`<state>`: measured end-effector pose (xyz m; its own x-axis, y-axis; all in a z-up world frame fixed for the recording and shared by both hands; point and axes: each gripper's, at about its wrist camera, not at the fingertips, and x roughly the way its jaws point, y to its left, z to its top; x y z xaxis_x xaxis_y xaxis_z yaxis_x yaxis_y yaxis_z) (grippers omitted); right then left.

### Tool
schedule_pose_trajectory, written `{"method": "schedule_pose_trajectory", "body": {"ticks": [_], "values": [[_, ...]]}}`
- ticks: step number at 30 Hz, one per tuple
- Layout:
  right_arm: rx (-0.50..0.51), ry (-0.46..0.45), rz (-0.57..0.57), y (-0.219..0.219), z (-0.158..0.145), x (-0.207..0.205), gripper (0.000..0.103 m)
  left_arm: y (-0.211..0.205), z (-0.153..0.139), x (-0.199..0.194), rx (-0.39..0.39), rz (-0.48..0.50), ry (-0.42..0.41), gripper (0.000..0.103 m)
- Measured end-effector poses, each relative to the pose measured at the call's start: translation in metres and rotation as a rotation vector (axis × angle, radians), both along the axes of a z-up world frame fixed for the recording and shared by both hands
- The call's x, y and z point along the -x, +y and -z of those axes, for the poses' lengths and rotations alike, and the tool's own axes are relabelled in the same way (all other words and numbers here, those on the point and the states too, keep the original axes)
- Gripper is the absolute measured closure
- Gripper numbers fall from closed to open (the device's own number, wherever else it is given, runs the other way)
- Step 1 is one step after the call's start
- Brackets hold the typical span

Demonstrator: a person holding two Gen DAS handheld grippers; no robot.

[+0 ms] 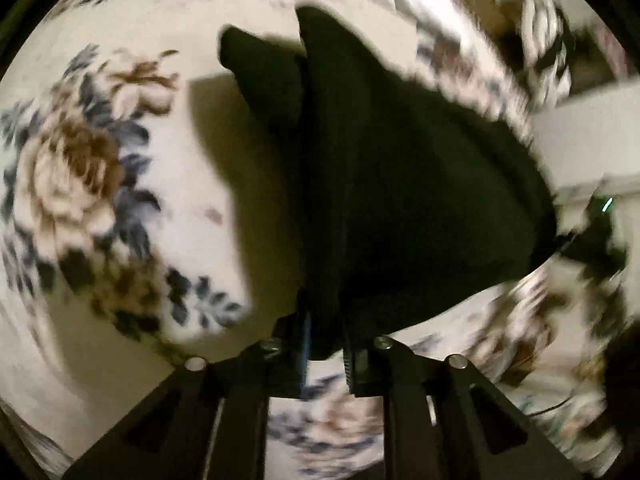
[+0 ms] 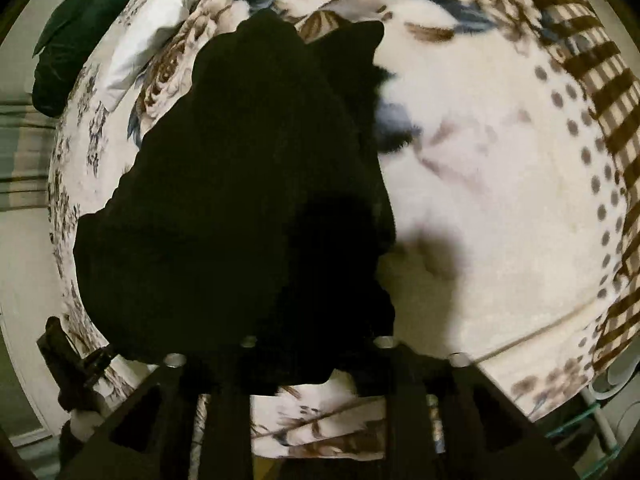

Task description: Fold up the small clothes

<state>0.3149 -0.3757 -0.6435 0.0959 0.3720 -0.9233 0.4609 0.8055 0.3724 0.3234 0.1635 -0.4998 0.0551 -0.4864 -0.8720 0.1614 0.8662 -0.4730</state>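
Observation:
A small black garment (image 1: 400, 184) hangs between my two grippers above a floral blanket (image 1: 100, 184). My left gripper (image 1: 326, 344) is shut on one edge of it, the cloth bunched between the fingers. In the right wrist view the same black garment (image 2: 248, 208) fills the middle and left. My right gripper (image 2: 316, 364) is shut on its near edge, fingertips hidden under the cloth. The other gripper (image 2: 76, 364) shows at the lower left. The left wrist view is motion-blurred.
The floral blanket (image 2: 500, 200) covers a bed, with a checked border (image 2: 600, 92) at the right. A white pillow (image 2: 152, 32) and a dark green cloth (image 2: 80, 28) lie at the far left. The bed edge and floor show at left.

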Motion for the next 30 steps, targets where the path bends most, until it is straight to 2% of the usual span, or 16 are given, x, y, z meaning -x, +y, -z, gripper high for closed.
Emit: {"method": "schedule_pose_trajectory", "body": {"ticks": [1,2,3,4,5,8,10,14,17,18,19,20,23,25,27,30], "values": [[-0.003,-0.003,-0.006,-0.002,-0.004,0.0,0.063,0.005,-0.008,0.001,0.022,-0.044,0.0,0.07],[0.003,-0.015,-0.012,-0.004,-0.012,-0.001,0.062,0.01,-0.02,0.001,0.074,-0.091,-0.008,0.063],[0.014,-0.035,-0.017,-0.006,-0.021,-0.002,0.06,0.014,-0.029,0.0,0.104,-0.136,-0.027,0.049],[0.024,-0.053,-0.019,-0.008,-0.03,-0.003,0.049,0.016,-0.037,-0.002,0.109,-0.176,-0.045,0.037],[0.039,-0.085,-0.02,-0.01,-0.042,-0.005,0.041,0.015,-0.043,-0.007,0.124,-0.204,-0.062,0.035],[0.057,-0.165,-0.02,-0.016,-0.066,-0.019,0.038,-0.001,-0.053,-0.04,0.151,-0.218,-0.102,0.035],[0.066,-0.191,-0.006,-0.023,-0.07,-0.038,0.038,-0.024,-0.05,-0.075,0.102,-0.182,-0.128,0.035],[0.085,-0.238,-0.009,-0.022,-0.057,-0.092,0.038,-0.058,-0.02,-0.132,0.001,-0.096,-0.088,0.035],[0.172,-0.199,-0.052,-0.016,-0.034,-0.133,0.038,-0.068,0.005,-0.148,-0.066,-0.054,-0.052,0.038],[0.179,-0.176,-0.064,-0.014,-0.026,-0.144,0.038,-0.068,0.008,-0.147,-0.087,-0.044,-0.066,0.057],[0.17,-0.147,-0.063,-0.014,-0.018,-0.152,0.042,-0.066,0.009,-0.146,-0.116,-0.041,-0.083,0.084],[0.173,-0.139,-0.047,-0.015,-0.014,-0.155,0.063,-0.06,0.005,-0.145,-0.1,-0.044,-0.1,0.084],[0.122,-0.202,-0.005,-0.018,-0.019,-0.151,0.083,-0.04,-0.006,-0.138,-0.059,-0.095,-0.134,0.087],[0.097,-0.261,0.019,-0.019,-0.032,-0.145,0.086,-0.035,-0.01,-0.135,-0.07,-0.101,-0.158,0.088],[0.101,-0.316,0.038,-0.021,-0.048,-0.142,0.087,-0.03,-0.005,-0.138,-0.064,-0.114,-0.142,0.088],[0.12,-0.312,0.051,-0.026,-0.047,-0.145,0.087,-0.025,0.013,-0.149,-0.047,-0.152,-0.082,0.087]]}}
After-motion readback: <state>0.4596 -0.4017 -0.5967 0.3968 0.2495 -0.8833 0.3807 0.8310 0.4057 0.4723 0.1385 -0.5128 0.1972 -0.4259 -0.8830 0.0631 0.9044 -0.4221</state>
